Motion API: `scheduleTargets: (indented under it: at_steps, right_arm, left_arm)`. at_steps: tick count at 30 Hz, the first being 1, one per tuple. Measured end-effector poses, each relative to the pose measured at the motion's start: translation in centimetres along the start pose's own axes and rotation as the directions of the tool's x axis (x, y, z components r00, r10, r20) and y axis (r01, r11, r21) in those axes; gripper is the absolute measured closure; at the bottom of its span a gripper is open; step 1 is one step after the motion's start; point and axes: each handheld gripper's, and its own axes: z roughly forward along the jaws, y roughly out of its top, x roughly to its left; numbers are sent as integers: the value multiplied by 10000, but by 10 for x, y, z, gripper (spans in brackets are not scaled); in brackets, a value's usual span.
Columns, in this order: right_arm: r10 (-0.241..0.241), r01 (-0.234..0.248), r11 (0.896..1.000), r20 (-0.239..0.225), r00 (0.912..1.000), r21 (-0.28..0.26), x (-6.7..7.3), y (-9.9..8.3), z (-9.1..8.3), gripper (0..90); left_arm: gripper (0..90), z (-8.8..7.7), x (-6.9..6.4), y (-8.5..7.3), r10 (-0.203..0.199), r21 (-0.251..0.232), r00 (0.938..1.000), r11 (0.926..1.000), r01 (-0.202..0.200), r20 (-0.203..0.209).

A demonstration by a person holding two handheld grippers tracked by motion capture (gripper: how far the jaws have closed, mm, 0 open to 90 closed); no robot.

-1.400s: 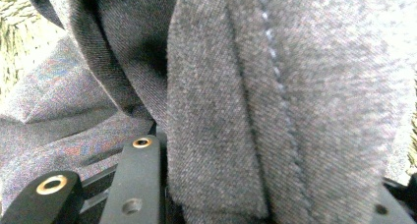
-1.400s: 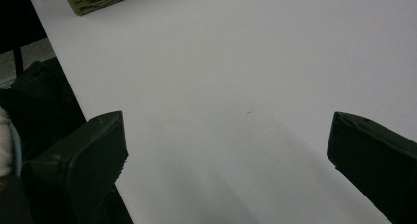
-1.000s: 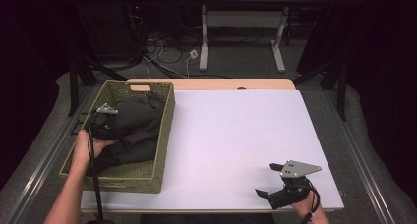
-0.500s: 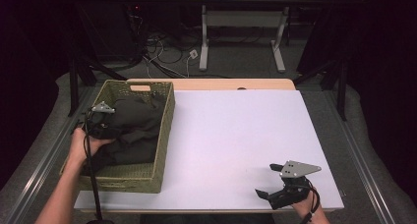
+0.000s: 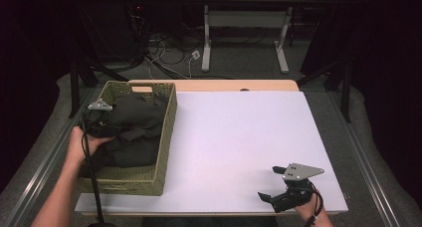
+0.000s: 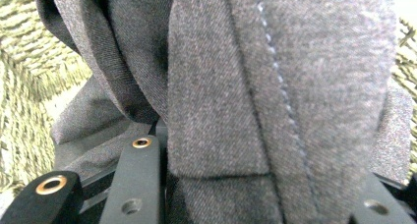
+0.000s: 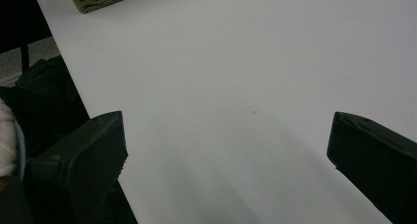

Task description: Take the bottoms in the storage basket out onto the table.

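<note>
Tongs, left (image 5: 102,118): clamped on a fold of the dark grey garment (image 6: 275,101), stitched seam running up between the jaws in the left gripper view. Garment lies bunched inside the woven green basket (image 5: 149,179) at the left side of the white desk (image 5: 239,137). Tongs, right (image 5: 272,184): jaws wide apart, nothing between them, resting low at the near right edge of the desk, well apart from the basket.

Basket (image 5: 149,179) at left edge of table (image 5: 239,137); right gripper (image 5: 272,183) at near right corner.
Garment (image 5: 137,130) piled inside basket, left gripper (image 5: 102,121) in at left wall, clamped on a fold of garment. Right gripper well apart from basket, over bare tabletop.
</note>
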Motion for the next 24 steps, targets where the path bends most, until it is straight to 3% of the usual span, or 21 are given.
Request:
scheduleTargets:
  at_steps: [10, 14, 15, 24]
  right_arm:
    - [19, -19, 10000, -30, 10000, 30, 0, 0, 0, 12]
    - [17, -17, 10000, 0, 10000, -19, 0, 0, 0, 13]
    - [17, -17, 10000, 0, 10000, -19, 0, 0, 0, 13]
    - [25, -25, 10000, 34, 10000, 11, 0, 0, 0, 12]
  left_arm:
    - [579, -12, 1, 9, -154, -288, 9999, 9995, 155, 63]
    - [580, -14, 0, 12, -171, -618, 9998, 9979, 166, -72]
    - [580, -16, 0, 13, -157, -496, 9999, 9986, 156, -19]
    - [583, -21, 0, 20, -234, -859, 9996, 9961, 219, -172]
